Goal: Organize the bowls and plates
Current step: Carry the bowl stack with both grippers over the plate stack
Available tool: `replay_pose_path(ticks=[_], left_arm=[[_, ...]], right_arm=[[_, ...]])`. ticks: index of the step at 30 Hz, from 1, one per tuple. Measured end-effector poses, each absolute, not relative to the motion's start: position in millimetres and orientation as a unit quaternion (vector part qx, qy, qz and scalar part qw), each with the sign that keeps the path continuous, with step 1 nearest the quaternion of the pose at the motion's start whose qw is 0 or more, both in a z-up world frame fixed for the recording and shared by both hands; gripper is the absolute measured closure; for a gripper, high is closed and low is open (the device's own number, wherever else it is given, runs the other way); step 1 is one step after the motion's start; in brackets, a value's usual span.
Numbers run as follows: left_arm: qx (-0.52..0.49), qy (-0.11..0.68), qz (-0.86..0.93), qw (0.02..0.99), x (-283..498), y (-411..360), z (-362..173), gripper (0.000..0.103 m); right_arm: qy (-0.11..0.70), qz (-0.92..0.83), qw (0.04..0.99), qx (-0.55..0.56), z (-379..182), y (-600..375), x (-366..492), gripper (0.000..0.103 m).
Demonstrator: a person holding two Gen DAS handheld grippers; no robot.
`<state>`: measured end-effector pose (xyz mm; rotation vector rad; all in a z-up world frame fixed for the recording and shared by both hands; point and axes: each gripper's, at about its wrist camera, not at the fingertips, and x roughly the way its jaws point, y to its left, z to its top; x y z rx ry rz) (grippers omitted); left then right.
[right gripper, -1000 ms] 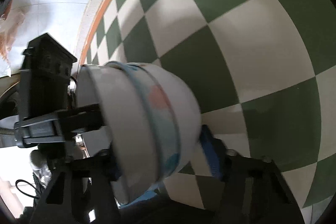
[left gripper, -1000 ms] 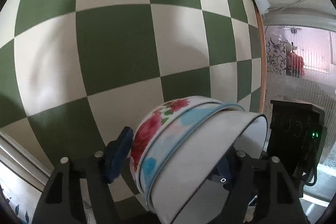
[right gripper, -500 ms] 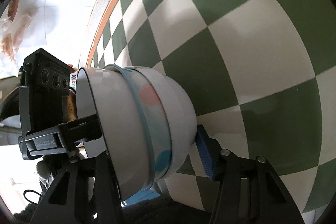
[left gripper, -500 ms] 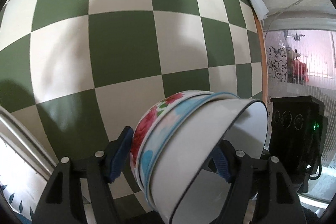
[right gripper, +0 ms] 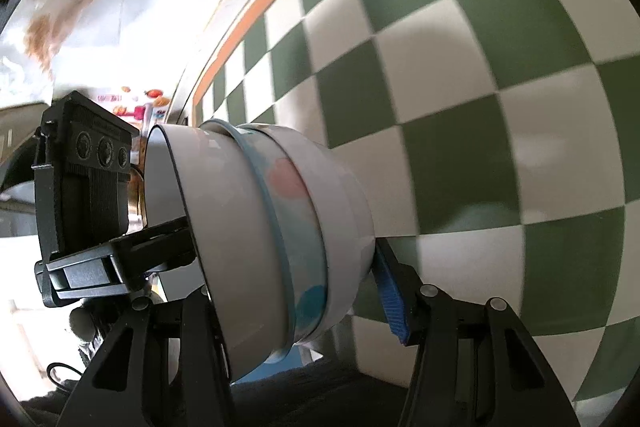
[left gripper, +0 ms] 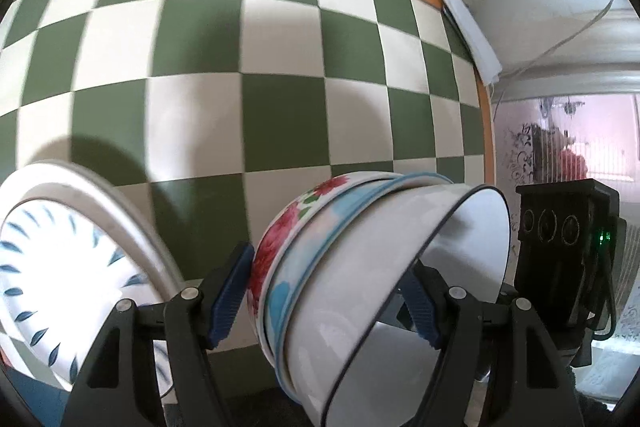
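You had both the left gripper [left gripper: 328,295] and right gripper [right gripper: 288,279] clamped half-open on one nested stack of bowls [left gripper: 360,267], tilted above the checkered tabletop [left gripper: 280,75].

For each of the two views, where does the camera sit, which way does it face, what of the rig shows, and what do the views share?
Left wrist: on the left gripper, angled down at the checked tablecloth; its fingers clamp a stack of bowls; a leaf-patterned plate at left, the other gripper at right.
Right wrist: on the right gripper, facing the tablecloth from the opposite side, clamping the stack too; the left gripper at left.
Shared: the stack of bowls, the tablecloth, each other's gripper.
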<state>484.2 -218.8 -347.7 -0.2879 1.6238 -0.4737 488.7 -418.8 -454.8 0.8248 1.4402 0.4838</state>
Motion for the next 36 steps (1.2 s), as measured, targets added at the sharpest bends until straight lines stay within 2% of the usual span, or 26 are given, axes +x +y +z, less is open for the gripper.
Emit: replay_pose_path(ticks=[15,26,36], left_arm=[[-0.146,0.696,-0.184,0.679,468,-102,-324,0.034],[-0.162,0.700,-0.162,0.676,464,-38,-343,0.034],[-0.174,0.706,-0.155,0.669,467,-24,-368,0.034]], right_arm=[[0.636,0.249,0.651,0.331,-435,-293,491,0.048],[0.648,0.266,0.641,0.312,-449,-230,488,0.048],[0.663,0.257,0.634,0.304,-470,-211,496,0.048]])
